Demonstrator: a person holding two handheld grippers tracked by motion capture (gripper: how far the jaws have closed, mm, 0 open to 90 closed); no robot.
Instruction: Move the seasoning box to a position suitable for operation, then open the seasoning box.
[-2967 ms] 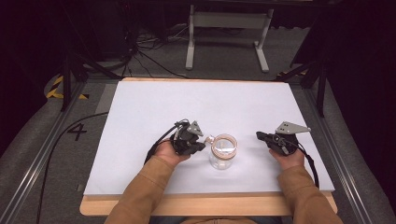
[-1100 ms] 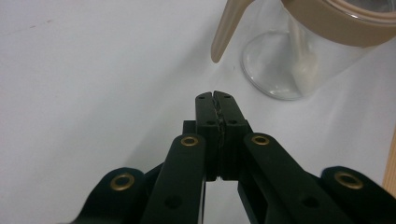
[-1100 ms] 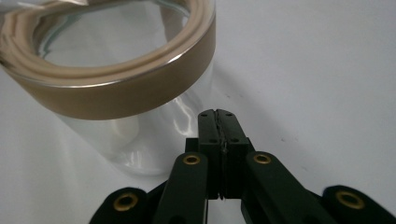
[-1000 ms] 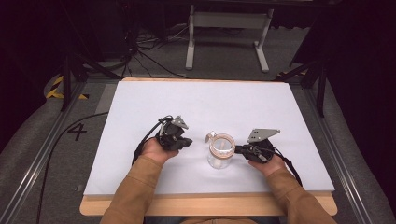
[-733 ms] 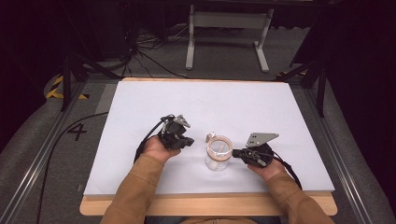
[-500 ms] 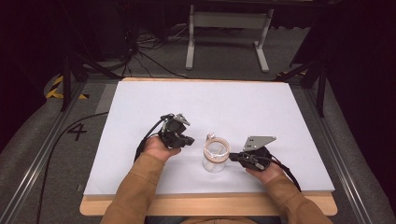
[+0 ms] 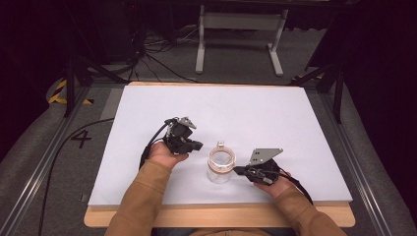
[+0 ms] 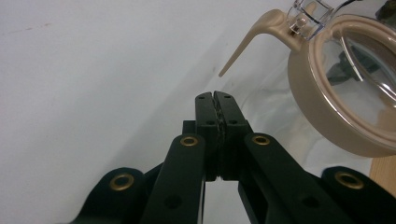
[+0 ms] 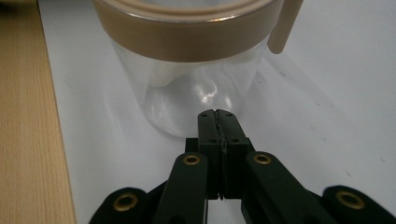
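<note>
A clear glass jar [image 7: 221, 166] with a tan lid and clasp stands upright on the white table top [image 7: 236, 113], near the front middle. My left gripper [image 7: 195, 145] is shut and empty, a short way left of the jar; its view has the tan lid [image 8: 327, 112] and the clasp lever [image 8: 252, 37] at upper right. My right gripper [image 7: 237, 170] is shut with nothing between its pads, tips close against the jar's right side; in its view the glass wall [image 9: 187, 98] sits just beyond the closed tips [image 9: 217, 114].
The white sheet lies on a wooden board whose edge [image 7: 216, 216] runs along the front. A black cable [image 7: 54, 162] trails off the left side. A grey stand [image 7: 238, 22] and dark tripod legs stand on the floor beyond the table.
My right gripper has come in from the far right to the jar's side, and the jar has slid slightly left and nearer the front. My left gripper has drawn back left from the jar.
</note>
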